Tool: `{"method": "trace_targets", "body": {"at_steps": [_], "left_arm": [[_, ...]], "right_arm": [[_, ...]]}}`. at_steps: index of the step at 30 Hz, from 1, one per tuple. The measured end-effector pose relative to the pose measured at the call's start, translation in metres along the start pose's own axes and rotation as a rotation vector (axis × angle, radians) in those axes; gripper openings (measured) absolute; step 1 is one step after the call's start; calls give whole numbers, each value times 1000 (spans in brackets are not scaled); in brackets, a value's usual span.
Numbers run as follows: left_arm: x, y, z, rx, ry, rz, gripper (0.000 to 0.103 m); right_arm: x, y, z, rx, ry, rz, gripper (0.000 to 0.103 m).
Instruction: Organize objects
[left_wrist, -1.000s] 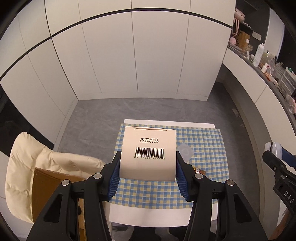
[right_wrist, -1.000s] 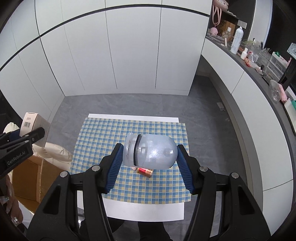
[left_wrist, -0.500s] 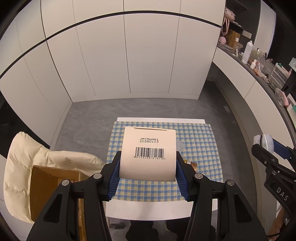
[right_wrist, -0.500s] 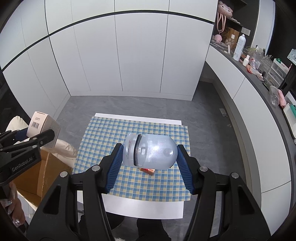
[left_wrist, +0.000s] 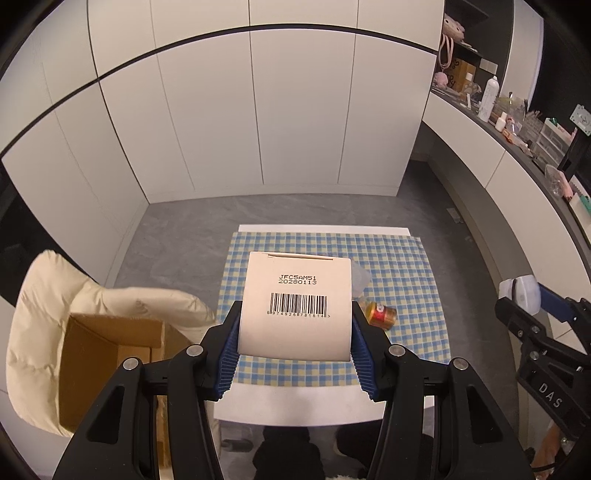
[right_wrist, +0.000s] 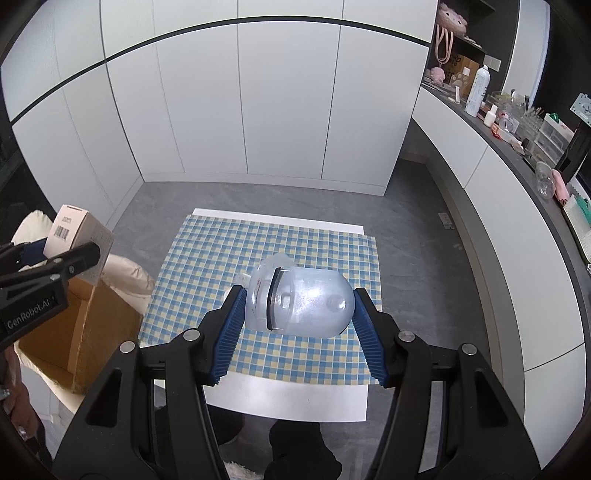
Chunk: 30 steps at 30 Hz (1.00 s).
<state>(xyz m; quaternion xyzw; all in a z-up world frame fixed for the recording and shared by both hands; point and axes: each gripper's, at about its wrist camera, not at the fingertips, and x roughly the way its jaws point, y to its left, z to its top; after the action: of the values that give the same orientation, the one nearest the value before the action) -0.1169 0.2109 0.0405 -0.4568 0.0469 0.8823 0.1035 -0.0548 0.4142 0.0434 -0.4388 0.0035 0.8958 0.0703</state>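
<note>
My left gripper (left_wrist: 295, 325) is shut on a pale carton (left_wrist: 295, 295) with a barcode, held above the near left part of the checked cloth (left_wrist: 406, 266). From the right wrist view the same carton (right_wrist: 77, 232) shows at the far left in the left gripper (right_wrist: 48, 273). My right gripper (right_wrist: 299, 310) is shut on a translucent dome-shaped container (right_wrist: 306, 302) lying on its side over the cloth (right_wrist: 221, 251). A small red and gold can (left_wrist: 380, 313) lies on the cloth just right of the carton. The right gripper (left_wrist: 524, 299) appears at the right edge.
An open cardboard box (left_wrist: 110, 347) wrapped in a cream padded jacket (left_wrist: 44, 314) stands left of the white table (left_wrist: 295, 410). A clear plastic piece (left_wrist: 359, 277) lies on the cloth behind the carton. White cupboards line the back; a cluttered counter (right_wrist: 517, 140) runs along the right.
Both grippers drifted sideways over the table, still holding their loads. The red can came out from behind the carton in the left view and slipped behind the dome container in the right view.
</note>
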Motion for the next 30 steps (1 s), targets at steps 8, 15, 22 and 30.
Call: {"method": "trace_targets", "body": {"at_steps": [8,15,22,30], "left_arm": [[-19,2,-35,20,-12,-15,53],[-36,4,-70,29,-49,20,53],[-41,9,-100,17,-28,-26,53],[-36,4,-135,45,24,-65,53]], "right_arm": [[-15,8,-33,7,-11,16,60],[-25,13,-67,22,-1,37,60],[-30,18,-101,30,16,38,60],[-27,32,-141,4,60,38,60]]}}
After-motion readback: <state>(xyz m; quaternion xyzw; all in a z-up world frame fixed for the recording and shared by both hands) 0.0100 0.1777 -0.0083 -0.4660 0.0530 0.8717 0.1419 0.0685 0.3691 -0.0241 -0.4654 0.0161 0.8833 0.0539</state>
